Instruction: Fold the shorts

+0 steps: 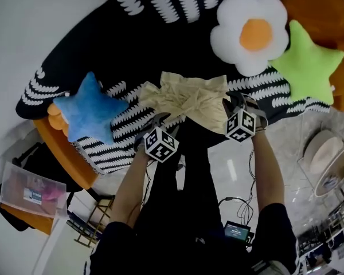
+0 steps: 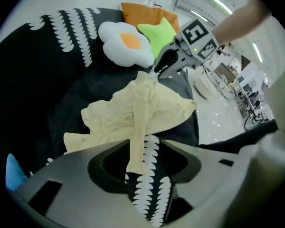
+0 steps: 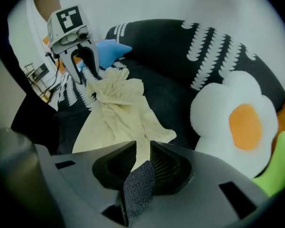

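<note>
Cream shorts [image 1: 186, 99] lie crumpled on a black cover with white leaf stripes [image 1: 103, 44]. My left gripper [image 1: 156, 120] is at the shorts' near left edge. In the left gripper view its jaws stand apart, and a narrow strip of the shorts [image 2: 133, 110] hangs down between them against the left jaw. My left gripper [image 2: 145, 163] is open. My right gripper [image 1: 239, 103] is at the near right corner. In the right gripper view a corner of the shorts [image 3: 116, 108] fills the narrow gap between the pads, so my right gripper [image 3: 141, 158] is shut on it.
A white flower pillow with an orange centre [image 1: 249, 32] and a green star pillow [image 1: 307, 65] lie behind the shorts at the right. A blue star pillow [image 1: 92, 110] lies to the left. A fan [image 1: 327, 159] and cables are on the floor.
</note>
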